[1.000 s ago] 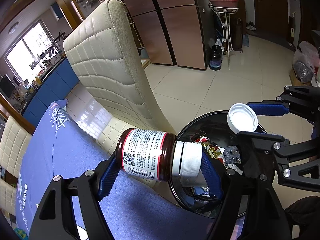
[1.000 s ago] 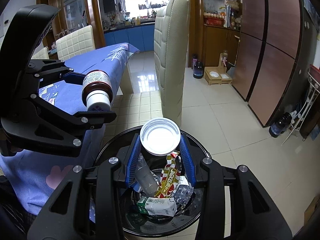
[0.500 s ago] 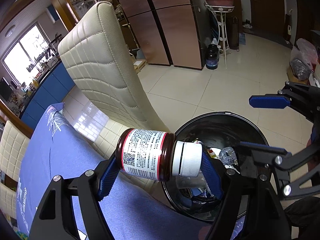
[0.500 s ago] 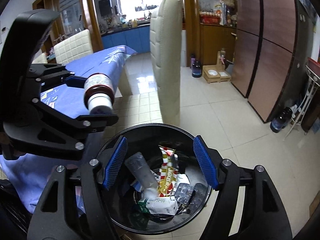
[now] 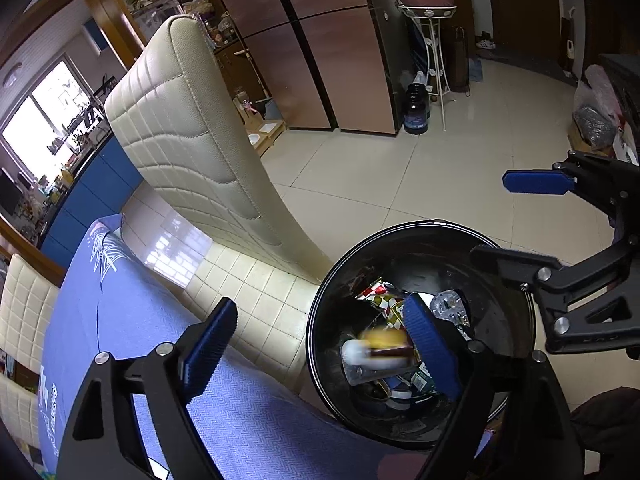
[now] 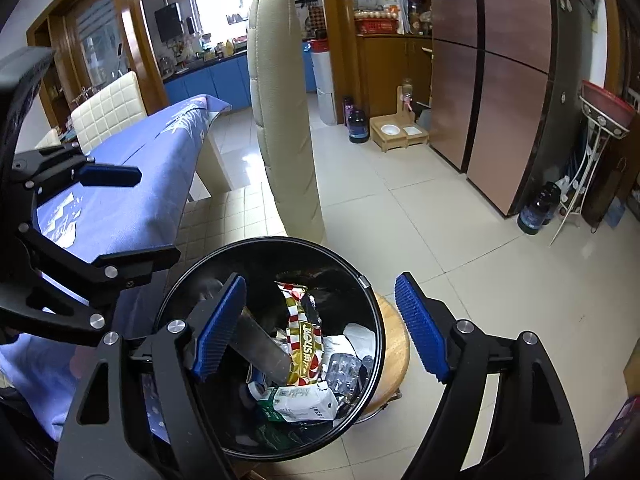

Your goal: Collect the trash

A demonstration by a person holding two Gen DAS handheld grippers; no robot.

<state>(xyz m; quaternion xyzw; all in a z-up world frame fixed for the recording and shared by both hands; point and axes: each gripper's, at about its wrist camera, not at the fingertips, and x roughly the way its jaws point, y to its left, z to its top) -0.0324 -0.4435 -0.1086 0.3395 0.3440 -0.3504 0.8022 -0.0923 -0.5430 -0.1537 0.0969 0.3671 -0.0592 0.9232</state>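
Note:
My left gripper (image 5: pixel 320 344) is open over the black trash bin (image 5: pixel 420 225), and its jaws are still opening with nothing between them. The brown pill bottle (image 5: pixel 380 349) with a white cap is a blur inside the bin, just below the left fingers. My right gripper (image 6: pixel 320 326) hangs over the same bin (image 6: pixel 362 280), jaws opening and empty. Under it lie a red-and-yellow wrapper (image 6: pixel 305 340), a white-green carton (image 6: pixel 298 400) and a greyish clear bottle (image 6: pixel 260 344). Each gripper shows in the other's view: right gripper (image 5: pixel 488 216), left gripper (image 6: pixel 156 216).
The bin stands on a round wooden stool (image 6: pixel 394 344) beside a table with a blue cloth (image 6: pixel 132 200). A cream padded chair (image 6: pixel 280 120) stands just behind the bin. Tiled floor (image 6: pixel 460 248) stretches to the right, with dark jugs (image 6: pixel 538 208) and a wire stand (image 6: pixel 592 128) by the cabinets.
The right gripper opened and the white lid left it. The left gripper then opened, and the brown bottle dropped from its pads into the bin.

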